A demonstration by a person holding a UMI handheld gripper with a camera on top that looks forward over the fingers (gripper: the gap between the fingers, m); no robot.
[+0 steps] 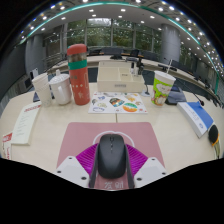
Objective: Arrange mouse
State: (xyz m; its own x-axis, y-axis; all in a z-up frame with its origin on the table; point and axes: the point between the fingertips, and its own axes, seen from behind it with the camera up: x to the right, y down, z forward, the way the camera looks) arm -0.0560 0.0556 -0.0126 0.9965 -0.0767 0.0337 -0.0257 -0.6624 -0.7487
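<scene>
A black computer mouse (pixel 111 155) sits between the two fingers of my gripper (pixel 111 172). The magenta pads (pixel 86 158) press on its left and right sides, so the gripper is shut on it. The mouse is over the near part of a pink mouse mat (pixel 110 133) that lies on the pale table (pixel 50 140). I cannot tell whether the mouse rests on the mat or hangs just above it.
Beyond the mat lies a printed sheet (pixel 117 102). Far left stand a tall red and green can stack (pixel 78 74), a white cup (pixel 61 90) and a clear cup (pixel 42 88). A green-labelled cup (pixel 162 86) stands far right. A blue and white box (pixel 198 116) lies right, a white sheet (pixel 25 125) left.
</scene>
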